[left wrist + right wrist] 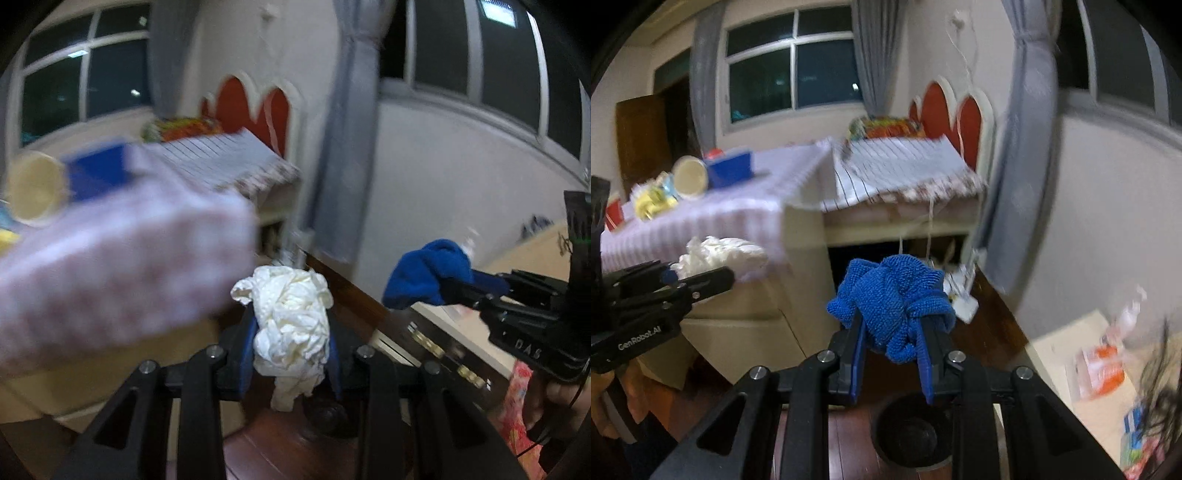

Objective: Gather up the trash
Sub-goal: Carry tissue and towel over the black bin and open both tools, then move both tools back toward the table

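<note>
Both grippers were loaded over the dark bin (912,432), likely for a drop.
Left gripper (291,354) had jaws pinched on crumpled white tissue (291,317); right gripper (892,354) was clamped on a blue cloth (894,299). Only the right view showed the bin's mouth; left view gave tissue detail.

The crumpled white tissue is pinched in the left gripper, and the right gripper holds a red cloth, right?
Not quite: the right gripper holds a blue knitted cloth, not red, as the right wrist view shows. The crumpled white tissue is indeed in the left gripper.
</note>
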Demonstrator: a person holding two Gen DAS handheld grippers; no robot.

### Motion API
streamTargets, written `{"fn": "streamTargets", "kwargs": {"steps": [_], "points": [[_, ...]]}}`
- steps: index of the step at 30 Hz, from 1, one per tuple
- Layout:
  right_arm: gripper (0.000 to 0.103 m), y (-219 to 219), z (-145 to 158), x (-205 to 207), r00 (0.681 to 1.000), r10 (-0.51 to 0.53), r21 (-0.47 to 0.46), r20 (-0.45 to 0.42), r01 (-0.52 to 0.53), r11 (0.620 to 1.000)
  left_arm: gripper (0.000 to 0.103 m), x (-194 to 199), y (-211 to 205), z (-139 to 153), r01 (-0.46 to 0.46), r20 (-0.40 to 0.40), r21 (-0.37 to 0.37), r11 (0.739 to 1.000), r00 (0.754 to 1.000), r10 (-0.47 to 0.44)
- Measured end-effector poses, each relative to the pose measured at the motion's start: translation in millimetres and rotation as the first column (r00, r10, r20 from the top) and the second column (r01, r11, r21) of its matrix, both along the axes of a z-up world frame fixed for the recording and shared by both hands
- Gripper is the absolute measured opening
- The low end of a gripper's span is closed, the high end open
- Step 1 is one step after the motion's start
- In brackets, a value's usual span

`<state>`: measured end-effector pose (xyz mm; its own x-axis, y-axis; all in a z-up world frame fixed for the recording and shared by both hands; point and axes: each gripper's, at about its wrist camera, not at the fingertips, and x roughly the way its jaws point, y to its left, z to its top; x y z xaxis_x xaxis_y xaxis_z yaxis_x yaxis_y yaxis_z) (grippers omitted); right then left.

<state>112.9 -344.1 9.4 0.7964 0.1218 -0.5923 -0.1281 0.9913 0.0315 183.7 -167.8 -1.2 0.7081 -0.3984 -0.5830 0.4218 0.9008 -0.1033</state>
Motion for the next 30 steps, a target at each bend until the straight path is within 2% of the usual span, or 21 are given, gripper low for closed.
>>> {"fn": "streamTargets", "kwargs": {"steps": [5, 10, 12, 16, 18, 23, 25, 26, 27, 28, 29, 30], "points": [[0.026, -43.8, -58.8, 3.7, 0.996, -0.012, 0.007, -0.093, 0.012, 1.0, 0.034, 8.3, -48.5, -53.6, 0.083, -0.087, 0.024, 0.996, 0.993, -0.081], [0.026, -78.2, -119.8, 17.5, 0.979, -0.016, 0.029, -0.204, 0.023, 0.999, 0.034, 21.5, -81.1, -114.5, 0.132, -0.176, 0.053, 0.99, 0.977, -0.12], [0.026, -87.5, -149.3, 26.4, 0.965, -0.002, 0.03, -0.263, 0.01, 0.999, 0.034, 28.5, -95.1, -145.1, 0.147, -0.239, 0.063, 0.987, 0.962, -0.128], [0.026, -95.3, -203.6, 44.6, 0.932, 0.031, 0.02, -0.36, -0.025, 0.999, 0.034, 46.5, -119.1, -187.6, 0.181, -0.341, 0.096, 0.979, 0.93, -0.139], [0.026, -98.5, -229.9, 52.7, 0.915, 0.045, 0.03, -0.401, -0.036, 0.999, 0.034, 49.1, -127.4, -204.5, 0.191, -0.374, 0.107, 0.976, 0.917, -0.138], [0.026, -96.9, -271.9, 69.5, 0.879, 0.077, 0.056, -0.47, -0.057, 0.997, 0.035, 58.2, -140.3, -241.1, 0.219, -0.434, 0.126, 0.968, 0.889, -0.144], [0.028, -94.9, -285.5, 74.8, 0.857, 0.1, 0.075, -0.505, -0.072, 0.995, 0.04, 64.0, -140.9, -254.7, 0.222, -0.469, 0.125, 0.967, 0.872, -0.14], [0.034, -93.3, -294.1, 80.4, 0.841, 0.1, 0.067, -0.531, -0.076, 0.995, 0.056, 67.3, -139.9, -260.7, 0.222, -0.48, 0.124, 0.967, 0.866, -0.137], [0.043, -93.2, -305.1, 85.5, 0.824, 0.08, 0.043, -0.561, -0.067, 0.997, 0.079, 68.8, -136.7, -265.5, 0.208, -0.484, 0.132, 0.969, 0.867, -0.12], [0.064, -94.1, -309.3, 85.6, 0.826, 0.075, 0.039, -0.559, -0.064, 0.997, 0.085, 70.2, -134.6, -267.5, 0.196, -0.485, 0.13, 0.972, 0.868, -0.11], [0.076, -95.7, -313.7, 85.8, 0.83, 0.08, 0.045, -0.552, -0.066, 0.997, 0.09, 71.0, -129.4, -268.3, 0.179, -0.481, 0.113, 0.977, 0.87, -0.104], [0.076, -97.2, -319.2, 86.1, 0.825, 0.068, 0.034, -0.561, -0.059, 0.998, 0.09, 71.7, -125.0, -269.5, 0.162, -0.48, 0.115, 0.98, 0.873, -0.088]]}}
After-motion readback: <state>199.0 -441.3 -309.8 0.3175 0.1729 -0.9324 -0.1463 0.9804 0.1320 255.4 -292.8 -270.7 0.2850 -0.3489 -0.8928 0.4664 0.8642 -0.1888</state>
